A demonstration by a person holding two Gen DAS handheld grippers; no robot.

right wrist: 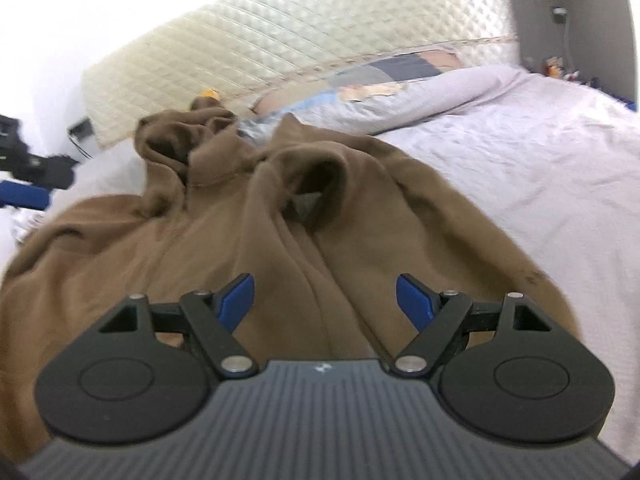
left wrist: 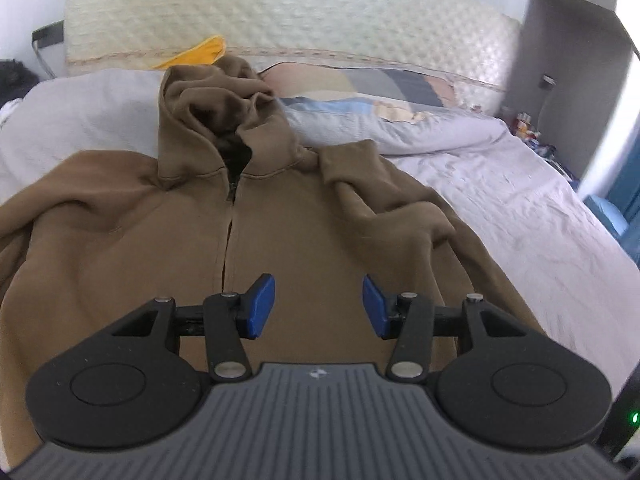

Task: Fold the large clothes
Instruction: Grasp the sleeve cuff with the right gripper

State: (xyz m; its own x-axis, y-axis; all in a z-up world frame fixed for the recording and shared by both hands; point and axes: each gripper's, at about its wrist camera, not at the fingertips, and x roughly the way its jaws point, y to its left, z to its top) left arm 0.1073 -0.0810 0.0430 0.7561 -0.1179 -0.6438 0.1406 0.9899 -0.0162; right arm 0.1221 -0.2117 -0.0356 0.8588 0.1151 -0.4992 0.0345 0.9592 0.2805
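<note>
A brown zip-up hoodie (left wrist: 160,240) lies front up on the bed, its hood (left wrist: 208,108) bunched toward the headboard. Its right sleeve (left wrist: 384,208) is folded in across the chest, the cuff near the collar. My left gripper (left wrist: 319,306) is open and empty, just above the hoodie's lower chest, right of the zipper (left wrist: 230,224). In the right wrist view the hoodie (right wrist: 140,248) shows again, and my right gripper (right wrist: 325,304) is open and empty above the folded sleeve (right wrist: 304,216). The other gripper's blue finger (right wrist: 24,198) shows at the far left.
The bed has a pale lilac sheet (left wrist: 520,208) with room to the right of the hoodie. A patchwork pillow (left wrist: 380,108) and a quilted cream headboard (left wrist: 280,12) lie behind. A yellow item (left wrist: 200,54) sits behind the hood. A grey cabinet (left wrist: 560,80) stands at right.
</note>
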